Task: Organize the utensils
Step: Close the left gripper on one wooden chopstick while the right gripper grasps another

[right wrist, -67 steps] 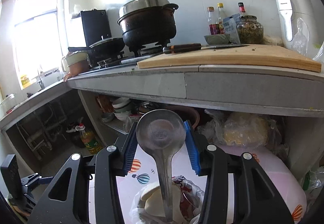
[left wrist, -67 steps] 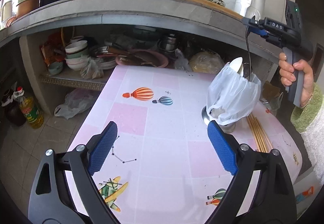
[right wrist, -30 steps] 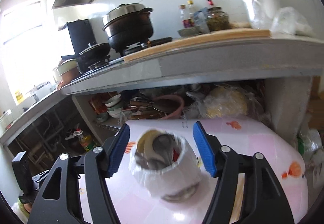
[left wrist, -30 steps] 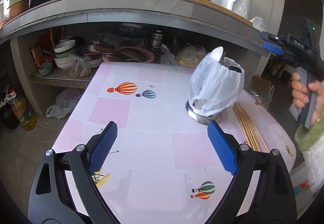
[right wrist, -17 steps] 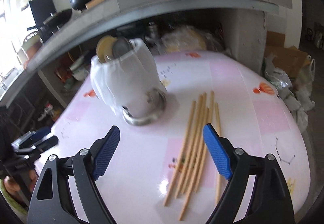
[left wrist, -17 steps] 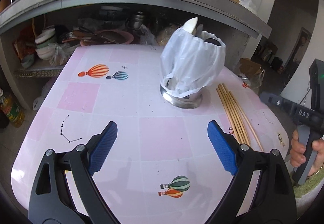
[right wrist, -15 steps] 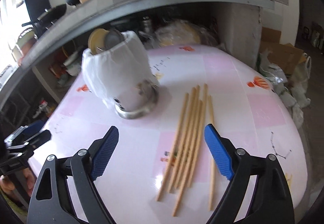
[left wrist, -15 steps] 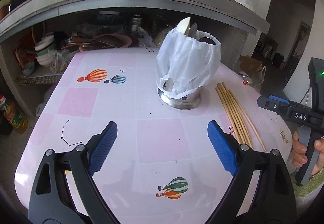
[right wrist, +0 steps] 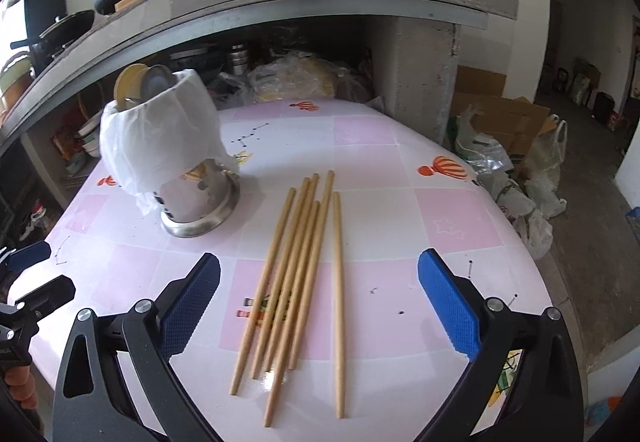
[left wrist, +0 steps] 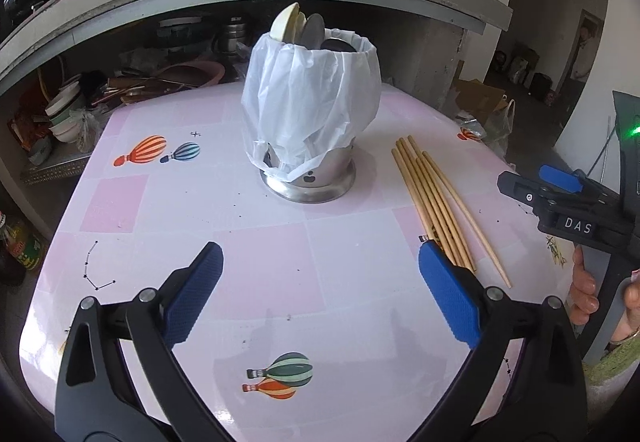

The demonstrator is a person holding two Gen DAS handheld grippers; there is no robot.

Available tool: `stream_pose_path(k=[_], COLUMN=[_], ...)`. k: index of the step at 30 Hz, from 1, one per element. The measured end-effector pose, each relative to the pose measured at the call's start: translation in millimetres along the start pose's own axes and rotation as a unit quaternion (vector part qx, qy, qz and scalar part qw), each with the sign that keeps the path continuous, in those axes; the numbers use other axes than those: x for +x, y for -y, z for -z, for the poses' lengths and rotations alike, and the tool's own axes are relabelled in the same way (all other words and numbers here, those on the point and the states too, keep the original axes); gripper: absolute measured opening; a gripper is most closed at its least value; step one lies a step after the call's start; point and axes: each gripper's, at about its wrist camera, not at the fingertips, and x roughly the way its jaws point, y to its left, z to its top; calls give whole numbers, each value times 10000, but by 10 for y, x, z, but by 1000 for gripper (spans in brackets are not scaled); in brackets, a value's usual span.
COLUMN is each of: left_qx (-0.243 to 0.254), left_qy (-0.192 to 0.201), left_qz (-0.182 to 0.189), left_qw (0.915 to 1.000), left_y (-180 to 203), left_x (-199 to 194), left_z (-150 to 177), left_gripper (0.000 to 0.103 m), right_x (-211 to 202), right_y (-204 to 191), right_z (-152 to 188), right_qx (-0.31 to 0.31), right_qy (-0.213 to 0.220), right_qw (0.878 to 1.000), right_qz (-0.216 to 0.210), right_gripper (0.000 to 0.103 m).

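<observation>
The right gripper is held wide open above the chopsticks, which lie flat on the table just beside the metal holder. The left gripper is open and empty too. Picking up chopsticks seems next; one must be pinched and stood in the holder.

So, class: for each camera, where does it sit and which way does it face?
Left wrist: on the left gripper, facing the utensil holder; right gripper at its right edge.
Right wrist: on the right gripper, above the chopsticks; left gripper at its left edge.
Shared: holder, chopsticks, table.
</observation>
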Motion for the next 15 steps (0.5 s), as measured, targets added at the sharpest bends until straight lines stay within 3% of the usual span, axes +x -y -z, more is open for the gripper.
stream_pose_path(k=[6, 12, 15], left_qx=[169, 771, 1112], left_qy=[-244, -476, -576], left_qz=[297, 501, 478], left_qw=[9991, 9946, 9910], left_y=[185, 531, 700], left_x=[314, 655, 829], left_z=[-6, 28, 43], left_gripper=[95, 95, 94], right_x=[84, 218, 262], right_y=[237, 535, 569], right_z=[76, 293, 375], right_qx=[113, 594, 760], right_qy=[-70, -517, -643], right_qw=[9999, 9952, 9920], right_qz=[43, -588, -771], right_gripper=[96, 96, 83])
